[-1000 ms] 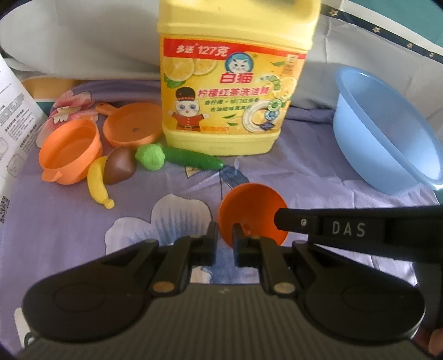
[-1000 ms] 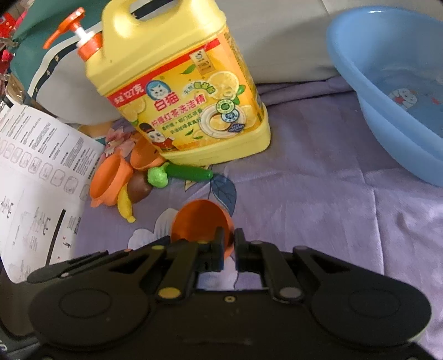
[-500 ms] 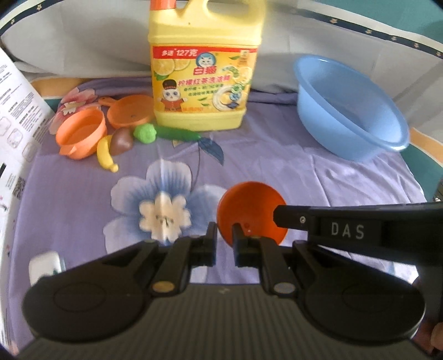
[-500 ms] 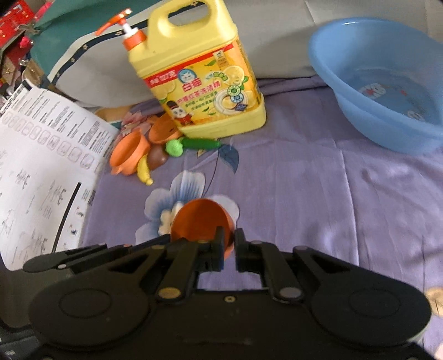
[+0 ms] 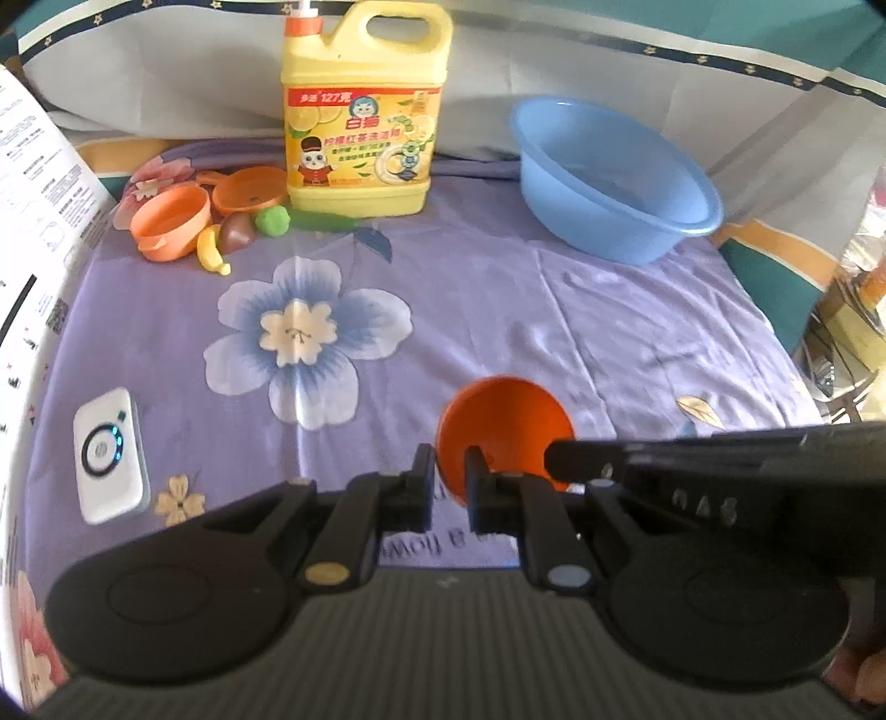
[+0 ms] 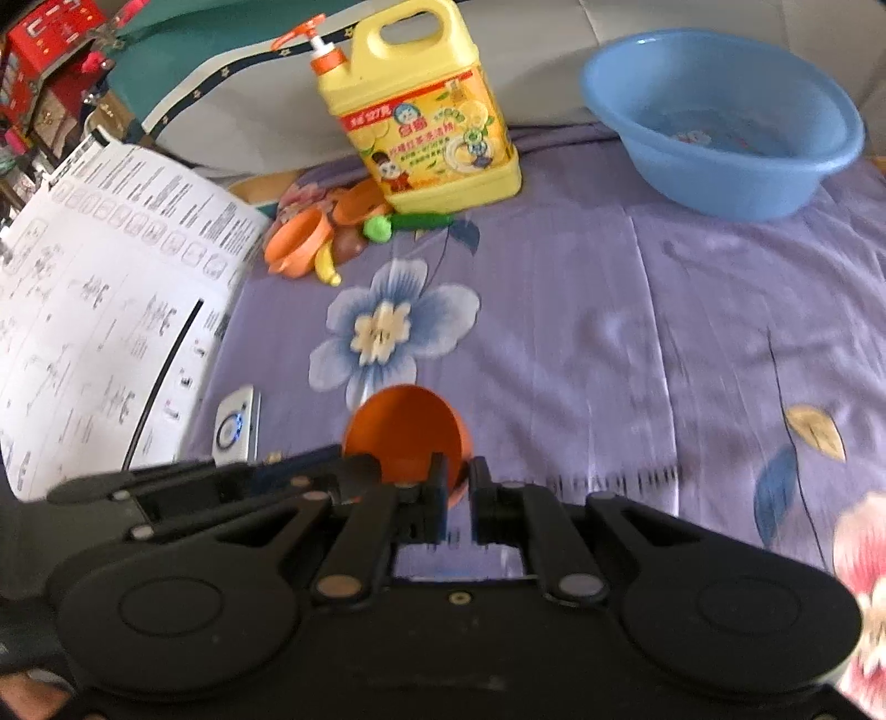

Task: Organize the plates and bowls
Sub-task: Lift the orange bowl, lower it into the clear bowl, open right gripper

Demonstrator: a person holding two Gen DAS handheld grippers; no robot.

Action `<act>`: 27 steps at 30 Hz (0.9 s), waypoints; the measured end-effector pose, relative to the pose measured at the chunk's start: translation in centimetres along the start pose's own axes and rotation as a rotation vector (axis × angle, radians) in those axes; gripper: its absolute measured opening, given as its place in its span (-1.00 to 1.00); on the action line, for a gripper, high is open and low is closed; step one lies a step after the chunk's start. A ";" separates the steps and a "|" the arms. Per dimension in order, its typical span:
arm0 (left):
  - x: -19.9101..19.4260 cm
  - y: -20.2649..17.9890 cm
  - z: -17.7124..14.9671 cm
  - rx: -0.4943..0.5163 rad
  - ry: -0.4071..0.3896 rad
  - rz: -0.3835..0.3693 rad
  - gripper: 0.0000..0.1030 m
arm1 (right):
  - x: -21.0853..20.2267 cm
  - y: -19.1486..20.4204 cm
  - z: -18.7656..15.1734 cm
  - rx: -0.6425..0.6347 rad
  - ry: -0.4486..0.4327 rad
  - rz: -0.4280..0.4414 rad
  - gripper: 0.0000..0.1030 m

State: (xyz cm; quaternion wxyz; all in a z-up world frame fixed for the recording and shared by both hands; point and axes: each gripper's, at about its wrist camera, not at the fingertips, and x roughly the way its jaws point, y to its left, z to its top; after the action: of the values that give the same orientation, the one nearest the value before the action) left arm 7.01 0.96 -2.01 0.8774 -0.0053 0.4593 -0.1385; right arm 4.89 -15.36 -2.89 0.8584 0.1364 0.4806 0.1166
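My left gripper (image 5: 446,476) pinched tight on left rim of small orange bowl (image 5: 506,426). My right gripper (image 6: 457,487) pinched on its right rim. Bowl up in air over purple flower cloth (image 5: 498,288) — carrying step, I think. Next: find spot, lower bowl flat, let go both sides together. Left view shows white gadget (image 5: 111,462) whole; right view shows red clutter (image 6: 47,33) far back.

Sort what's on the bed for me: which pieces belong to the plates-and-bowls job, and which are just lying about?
Job:
- orange bowl, pinched by left gripper and right gripper
- orange pot
- orange pan

Lying about:
- detergent jug
- blue basin
- toy banana
- toy cucumber
- white device
- printed sheet
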 end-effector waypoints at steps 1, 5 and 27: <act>-0.4 -0.2 -0.4 0.003 0.002 -0.003 -0.79 | -0.4 -0.1 -0.7 0.004 0.003 0.000 -0.85; -1.4 -0.9 -2.5 0.001 0.019 -0.023 -0.79 | -1.7 -0.7 -2.9 0.020 0.014 0.004 -0.85; -2.0 -2.4 -7.4 0.022 0.097 -0.033 -0.79 | -2.6 -1.5 -6.9 0.003 0.068 -0.012 -0.86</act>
State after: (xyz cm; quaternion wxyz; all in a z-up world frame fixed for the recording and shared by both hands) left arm -0.60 -0.02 -4.32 0.8516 0.0035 0.4997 -0.1582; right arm -2.27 -16.76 -4.82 0.8420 0.1307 0.5105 0.1157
